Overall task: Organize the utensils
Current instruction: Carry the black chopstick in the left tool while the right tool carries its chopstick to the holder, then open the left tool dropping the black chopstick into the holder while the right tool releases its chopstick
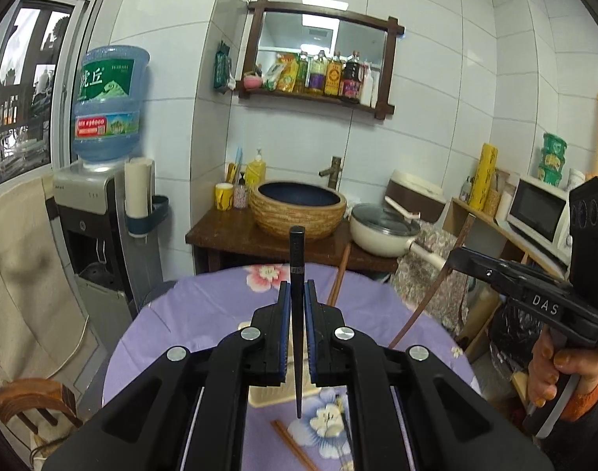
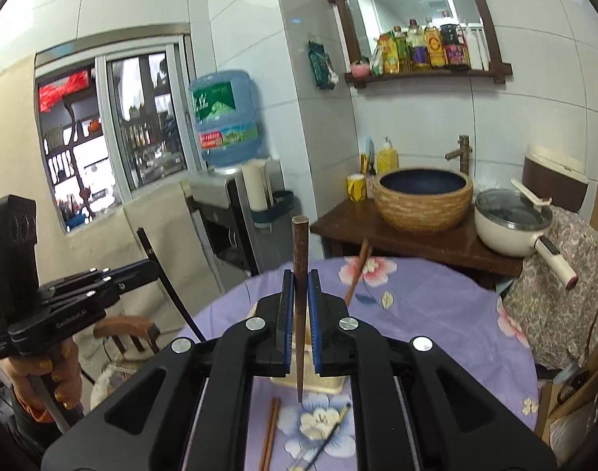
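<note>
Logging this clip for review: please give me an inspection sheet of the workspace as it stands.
Surface: round table under a purple floral cloth.
Job's things: black chopstick in left gripper; brown chopstick in right gripper; cream holder below; brown pair lying on the cloth; another brown stick farther back.
Clutter: thin dark stick on the cloth.
Grippers: both shut, each holding its chopstick thick end up.
Cables: white cord by the dispenser.
Surroundings: basin, pot, microwave, bottle shelf.
</note>
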Tool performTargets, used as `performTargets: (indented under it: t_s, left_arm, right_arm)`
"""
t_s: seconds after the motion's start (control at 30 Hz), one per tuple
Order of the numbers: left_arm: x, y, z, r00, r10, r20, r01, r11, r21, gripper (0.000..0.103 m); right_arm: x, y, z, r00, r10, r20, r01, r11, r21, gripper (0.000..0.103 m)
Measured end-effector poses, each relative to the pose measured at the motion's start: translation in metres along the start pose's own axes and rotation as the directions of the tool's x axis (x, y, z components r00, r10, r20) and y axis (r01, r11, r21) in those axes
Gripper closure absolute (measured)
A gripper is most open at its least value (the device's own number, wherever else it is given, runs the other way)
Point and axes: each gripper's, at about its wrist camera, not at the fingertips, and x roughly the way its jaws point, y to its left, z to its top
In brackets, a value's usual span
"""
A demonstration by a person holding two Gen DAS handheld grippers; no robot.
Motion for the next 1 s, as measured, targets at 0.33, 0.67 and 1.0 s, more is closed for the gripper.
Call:
performTargets:
  t_s: [0.33,0.67,1.0]
  left_arm:
    - [0.053,0.015,0.052,0.997,0.075,0.019,-0.073,0.993,-0.094,0.096]
    - [0.106,0.031,0.001,0.989,0.113,-0.09,-0.123,0.986,-0.112,0.096]
    - [0.138,0.036,-0.054,0.976,0.093,-0.197,-0.119,0.985,-0.123,0.096]
  right_arm:
    - [0.041,0.004,0.048,0.986,-0.117,0.116,0.11,0.992,0.064,0.095]
    - [0.111,-0.012,-0.003,0.99,-0.141,-0.025,0.143,0.986,0.089,0.095]
    - [0.139,-0.024,-0.042,0.986,-0.13,-0.108,0.142,0.984,0.11,0.095]
